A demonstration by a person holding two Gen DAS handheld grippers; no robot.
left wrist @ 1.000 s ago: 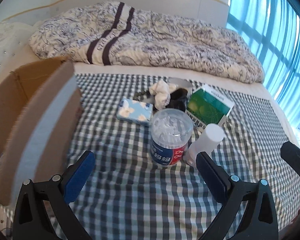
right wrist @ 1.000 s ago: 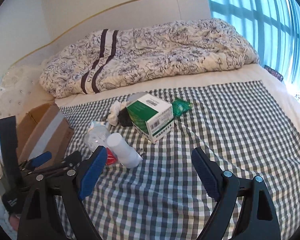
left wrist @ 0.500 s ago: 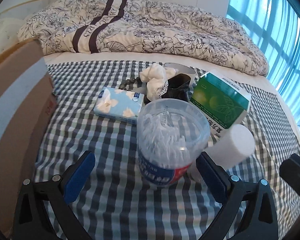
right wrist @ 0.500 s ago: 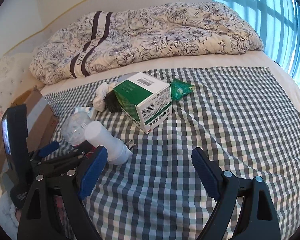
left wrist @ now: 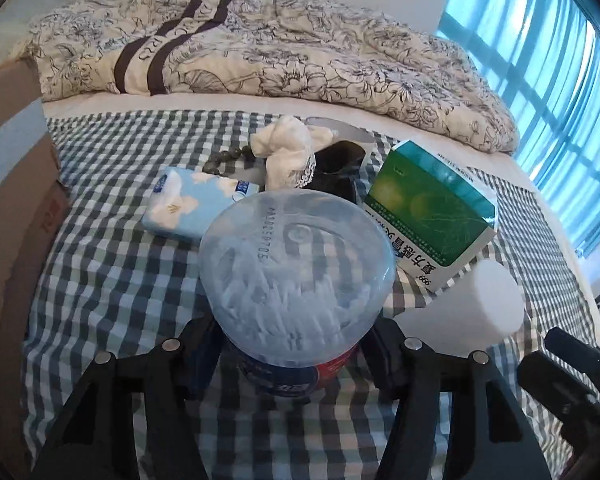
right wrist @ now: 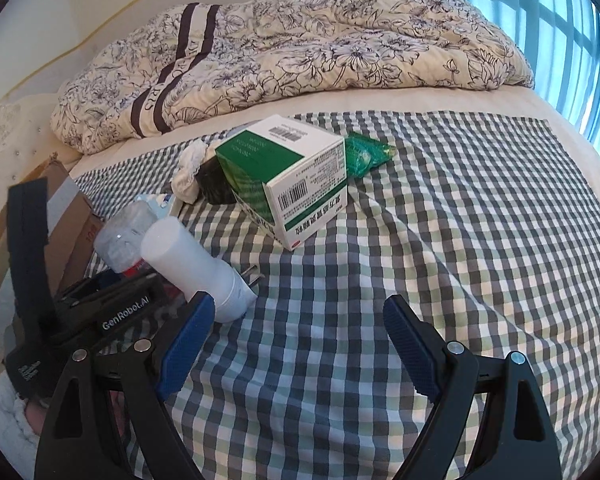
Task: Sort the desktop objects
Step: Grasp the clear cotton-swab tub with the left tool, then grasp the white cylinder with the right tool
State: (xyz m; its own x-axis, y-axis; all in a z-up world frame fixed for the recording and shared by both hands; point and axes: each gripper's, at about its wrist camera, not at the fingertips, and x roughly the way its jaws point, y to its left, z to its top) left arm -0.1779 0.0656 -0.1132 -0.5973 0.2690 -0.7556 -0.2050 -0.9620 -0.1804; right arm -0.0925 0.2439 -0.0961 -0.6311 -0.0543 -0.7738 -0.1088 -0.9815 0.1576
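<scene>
A clear jar of cotton swabs (left wrist: 296, 272) with a red and blue label stands on the checked cloth (left wrist: 112, 280). My left gripper (left wrist: 296, 360) is shut on its lower part, one finger on each side. Just right of the jar, a white bottle (left wrist: 480, 312) lies on its side. Behind these sit a green and white medicine box (left wrist: 428, 212), a blue tissue pack (left wrist: 184, 204), a white cloth (left wrist: 288, 156) and a black item (left wrist: 336, 172). My right gripper (right wrist: 296, 344) stands open over bare cloth, right of the white bottle (right wrist: 196, 264), nothing between its fingers.
A cardboard box (left wrist: 12, 200) stands at the left edge of the cloth. A green packet (right wrist: 364, 152) lies behind the medicine box (right wrist: 284, 176). A flowered quilt (left wrist: 260, 40) is piled at the back. Blue curtains (left wrist: 560, 80) hang at the right.
My left gripper moved forward to the swab jar and its fingers came together on it. The right gripper crept forward a little and stayed open.
</scene>
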